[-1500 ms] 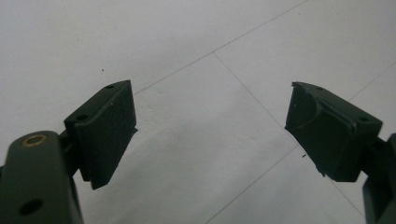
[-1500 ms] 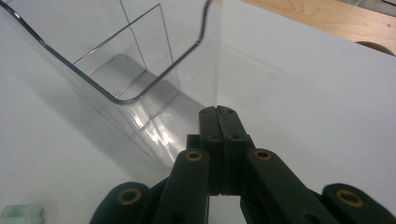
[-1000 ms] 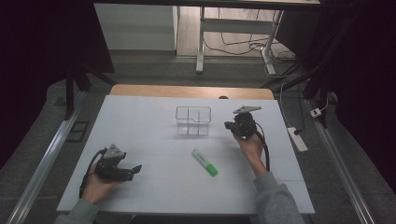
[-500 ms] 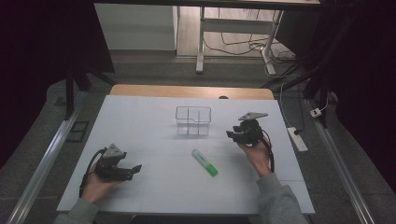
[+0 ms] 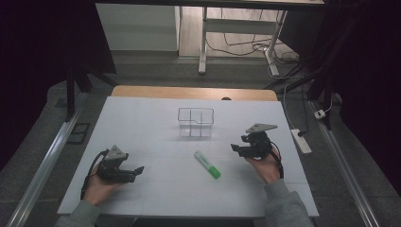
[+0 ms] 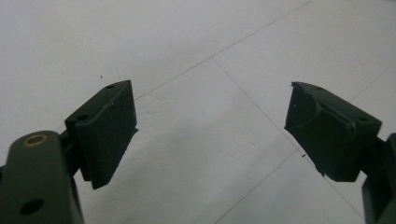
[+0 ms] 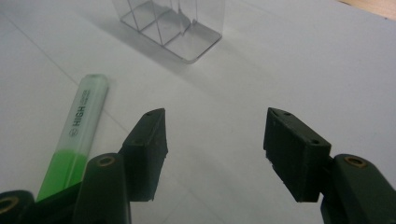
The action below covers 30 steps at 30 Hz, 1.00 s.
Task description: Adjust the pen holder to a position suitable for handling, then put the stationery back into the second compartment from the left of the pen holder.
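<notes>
High view: I held 1 gripper in each hand over a white surface [image 5: 156,189] crossed by thin seam lines. My left gripper [image 5: 138,170] sat near the surface's near-left corner, low over the sheet, its jaws pointing toward the middle. My right gripper [image 5: 235,148] sat right of centre, a grey 3-cornered plate on top, its jaws pointing left. Between the 2 grippers lay a green highlighter [image 5: 207,164], flat on the surface and set on a diagonal, its pale end toward the far left and its green end toward the near right. It lay near my right gripper but apart from it. Beyond the highlighter, toward the far edge, stood a clear plastic organizer [image 5: 196,122] with inner dividers, upright and well apart from both grippers.

Left gripper view: my left gripper [image 6: 211,135] was spread wide, with bare white surface between the 2 black jaws and nothing held.

Right gripper view: my right gripper [image 7: 215,145] was likewise spread wide and held nothing. The highlighter [image 7: 77,135] lay just beside the left-hand jaw, outside the gap, with the word HIGH legible on its pale barrel. The organizer [image 7: 175,23] stood farther ahead.
</notes>
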Each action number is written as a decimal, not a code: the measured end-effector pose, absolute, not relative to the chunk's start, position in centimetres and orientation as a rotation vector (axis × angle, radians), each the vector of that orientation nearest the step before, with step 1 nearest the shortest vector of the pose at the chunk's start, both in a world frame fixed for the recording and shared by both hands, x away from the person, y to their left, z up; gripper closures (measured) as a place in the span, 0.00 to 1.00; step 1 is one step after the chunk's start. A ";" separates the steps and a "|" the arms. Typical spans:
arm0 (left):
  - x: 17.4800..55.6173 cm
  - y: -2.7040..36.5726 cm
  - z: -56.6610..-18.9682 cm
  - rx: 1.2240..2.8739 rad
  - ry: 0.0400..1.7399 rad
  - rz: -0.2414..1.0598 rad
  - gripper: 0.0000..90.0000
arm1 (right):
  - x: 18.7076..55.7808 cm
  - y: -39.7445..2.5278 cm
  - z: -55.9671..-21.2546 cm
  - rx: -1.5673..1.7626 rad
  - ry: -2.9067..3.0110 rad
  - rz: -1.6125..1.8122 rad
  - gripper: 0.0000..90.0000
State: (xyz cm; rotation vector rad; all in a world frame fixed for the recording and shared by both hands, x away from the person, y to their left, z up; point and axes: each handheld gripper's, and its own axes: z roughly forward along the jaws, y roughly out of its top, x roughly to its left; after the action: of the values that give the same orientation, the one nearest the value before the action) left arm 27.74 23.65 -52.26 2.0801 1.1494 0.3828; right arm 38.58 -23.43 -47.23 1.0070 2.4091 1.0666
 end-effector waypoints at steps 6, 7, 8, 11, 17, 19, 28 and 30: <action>27.9 23.5 -52.3 2.090 1.147 0.390 0.18 | 37.7 -23.7 -47.2 0.992 2.426 1.069 0.42; 27.9 23.5 -52.3 2.094 1.143 0.392 0.18 | 37.6 -23.6 -47.2 0.987 2.428 1.073 0.42; 27.9 23.5 -52.3 2.094 1.139 0.392 0.18 | 37.5 -23.6 -47.2 0.982 2.433 1.072 0.42; 27.8 23.5 -52.3 2.097 1.139 0.393 0.18 | 37.2 -23.3 -47.1 0.956 2.444 1.075 0.41; 27.8 23.5 -52.3 2.090 1.145 0.389 0.18 | 36.7 -23.0 -46.8 0.938 2.461 1.081 0.41; 27.8 23.5 -52.3 2.090 1.145 0.392 0.18 | 36.6 -22.8 -46.8 0.933 2.465 1.086 0.40; 27.8 23.5 -52.3 2.096 1.140 0.391 0.18 | 36.0 -21.8 -46.6 0.898 2.519 1.054 0.40; 27.8 23.5 -52.3 2.094 1.139 0.390 0.18 | 35.9 -21.5 -46.7 0.894 2.532 1.051 0.40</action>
State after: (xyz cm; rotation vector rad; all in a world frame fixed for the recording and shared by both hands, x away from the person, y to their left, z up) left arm 27.82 23.48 -52.31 2.0936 1.1394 0.3905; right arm 35.91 -21.54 -46.73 0.8935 2.5315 1.0505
